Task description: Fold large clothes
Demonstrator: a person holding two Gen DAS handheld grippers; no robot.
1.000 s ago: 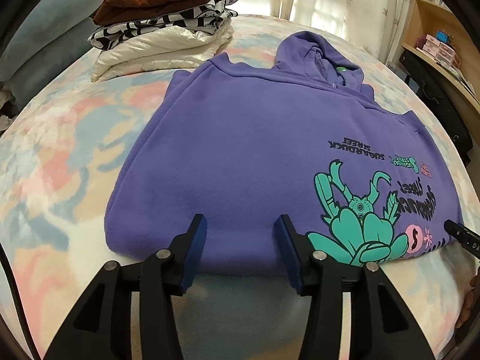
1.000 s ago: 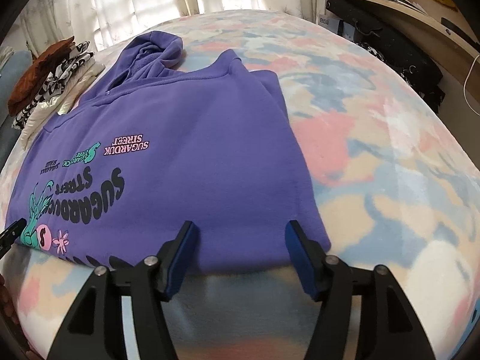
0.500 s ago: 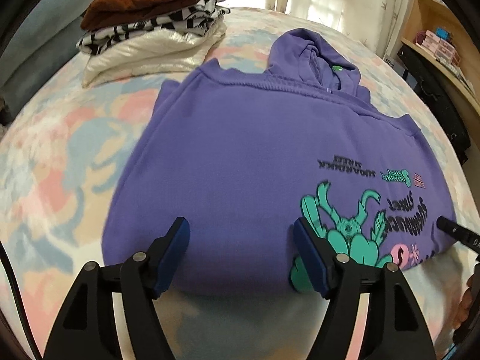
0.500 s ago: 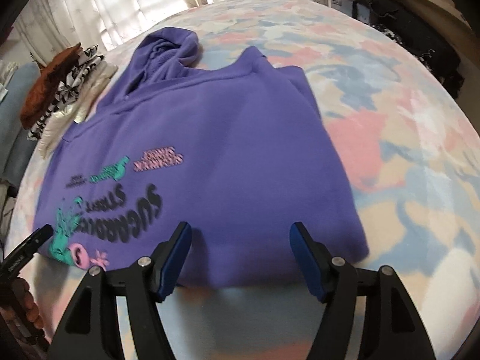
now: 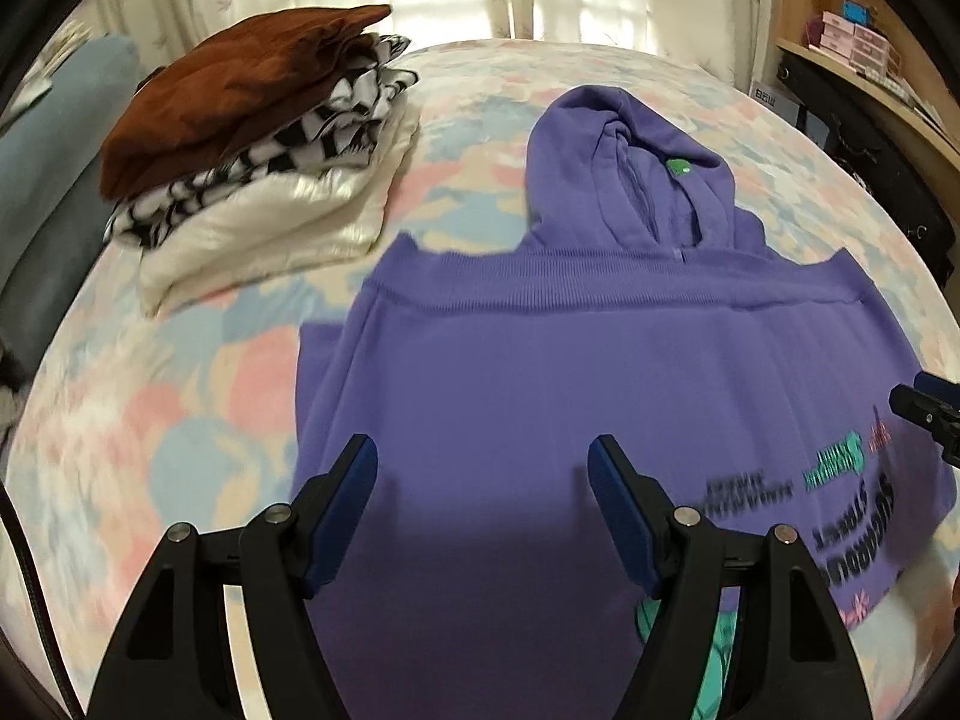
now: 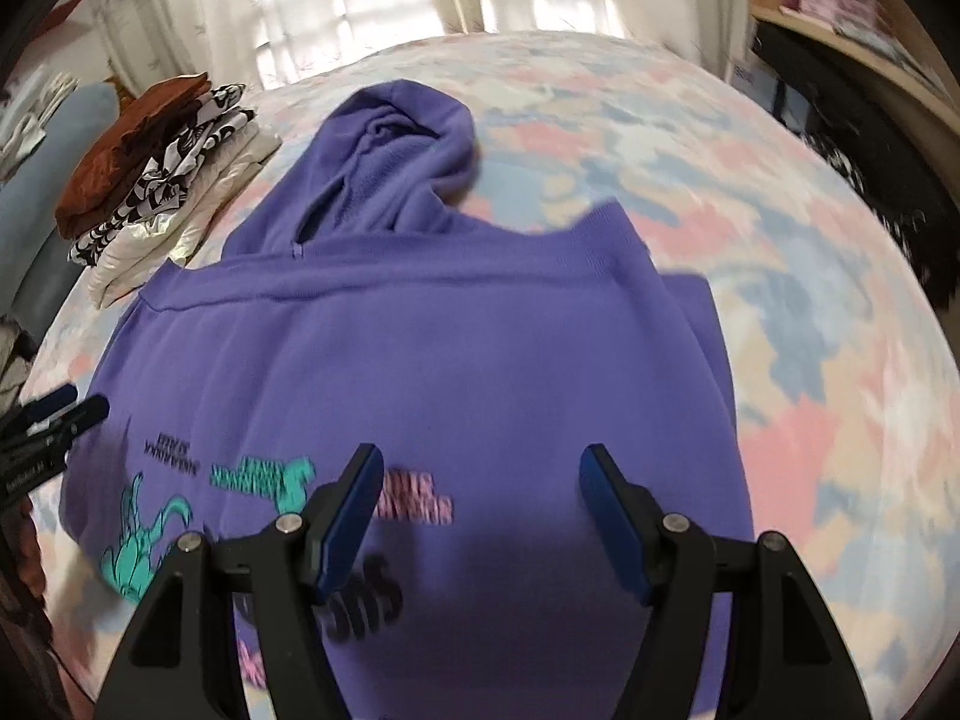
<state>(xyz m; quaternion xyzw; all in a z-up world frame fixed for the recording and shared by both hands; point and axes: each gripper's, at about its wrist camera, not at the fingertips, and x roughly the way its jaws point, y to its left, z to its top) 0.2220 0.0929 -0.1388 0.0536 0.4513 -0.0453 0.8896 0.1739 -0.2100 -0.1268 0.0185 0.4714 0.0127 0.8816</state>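
Both grippers are now hovering further in over the purple hoodie [image 5: 540, 372] than a second ago. Left gripper [image 5: 483, 507] and right gripper [image 6: 480, 507] gaping, empty. Hoodie lying folded on bedspread [image 6: 810, 312], hood pointing toward curtains.

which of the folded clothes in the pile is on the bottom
The shiny cream garment: it lies directly on the bedspread, under the black-and-white patterned piece and the brown one on top.

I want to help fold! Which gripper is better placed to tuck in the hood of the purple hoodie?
Probably the right gripper: in its view the purple hoodie's hood lies almost straight ahead. From the left gripper, the hood sits off to its right. Both are open.
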